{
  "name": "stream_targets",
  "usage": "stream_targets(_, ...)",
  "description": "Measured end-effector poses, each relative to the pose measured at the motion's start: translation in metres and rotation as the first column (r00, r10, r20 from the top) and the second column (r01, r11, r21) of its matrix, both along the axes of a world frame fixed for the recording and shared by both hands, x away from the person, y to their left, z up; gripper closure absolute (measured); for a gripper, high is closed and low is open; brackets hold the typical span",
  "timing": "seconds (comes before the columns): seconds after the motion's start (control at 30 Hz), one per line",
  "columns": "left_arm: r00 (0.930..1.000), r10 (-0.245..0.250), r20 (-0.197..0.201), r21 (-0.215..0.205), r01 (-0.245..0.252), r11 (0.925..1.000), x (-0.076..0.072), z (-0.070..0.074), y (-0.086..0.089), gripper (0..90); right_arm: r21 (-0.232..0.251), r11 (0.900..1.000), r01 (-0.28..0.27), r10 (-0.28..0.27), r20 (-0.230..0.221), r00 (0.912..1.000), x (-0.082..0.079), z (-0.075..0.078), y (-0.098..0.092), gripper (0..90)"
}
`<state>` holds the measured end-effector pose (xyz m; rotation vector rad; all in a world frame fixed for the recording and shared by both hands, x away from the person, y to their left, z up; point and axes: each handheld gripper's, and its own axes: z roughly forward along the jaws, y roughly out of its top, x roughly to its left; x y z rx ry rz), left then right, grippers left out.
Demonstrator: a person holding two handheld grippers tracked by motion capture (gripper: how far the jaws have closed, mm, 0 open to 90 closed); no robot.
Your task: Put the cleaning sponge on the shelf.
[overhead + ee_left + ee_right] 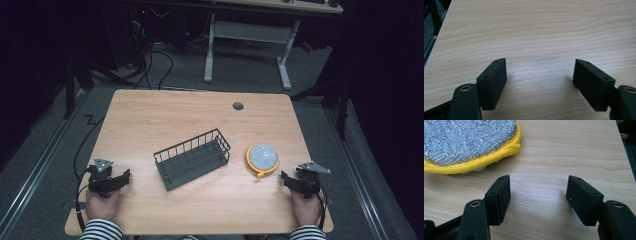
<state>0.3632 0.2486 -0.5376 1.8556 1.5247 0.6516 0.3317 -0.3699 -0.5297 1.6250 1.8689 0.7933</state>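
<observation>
In the high view, the left gripper (112, 178) rests at the table's (150, 115) near left corner and the right gripper (295, 181) at its near right, just right of the round silver scrubber with a yellow rim (262, 159); a dark wire basket (192, 158) stands mid-table. The left gripper view shows its jaws spread wide over bare wood. The right gripper view shows jaws wide apart, empty, with the scrubber (469, 142) lying just beyond them to the left, untouched.
</observation>
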Motion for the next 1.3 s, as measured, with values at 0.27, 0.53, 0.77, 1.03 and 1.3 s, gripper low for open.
stream_targets(0.27,1.0000,-0.006,-0.002,0.002,0.006,1.0000,0.000,0.000,-0.001,27.1,-0.003,1.000,-0.004,0.004,0.002,1.0000,0.000,0.000,0.000,36.4)
stream_targets(0.53,0.9999,-0.014,-0.004,-0.002,0.014,0.9999,0.000,0.000,-0.001,25.5,-0.004,1.000,-0.004,0.004,0.002,1.0000,0.000,0.000,0.000,36.2)
stream_targets(0.77,0.9993,-0.015,-0.035,-0.007,0.014,0.9999,0.003,0.005,-0.002,28.3,-0.003,1.000,-0.005,0.005,0.002,1.0000,0.000,0.000,0.000,36.0)
stream_targets(1.03,0.9976,-0.064,-0.027,-0.051,0.063,0.9967,0.000,0.020,-0.010,32.4,-0.002,1.000,-0.003,0.003,0.001,1.0000,0.000,0.000,0.000,36.1)
stream_targets(1.3,0.9936,-0.113,0.000,-0.080,0.113,0.9904,-0.007,0.045,-0.020,28.9,-0.002,1.000,-0.003,0.003,0.001,1.0000,0.000,0.000,0.000,36.0)
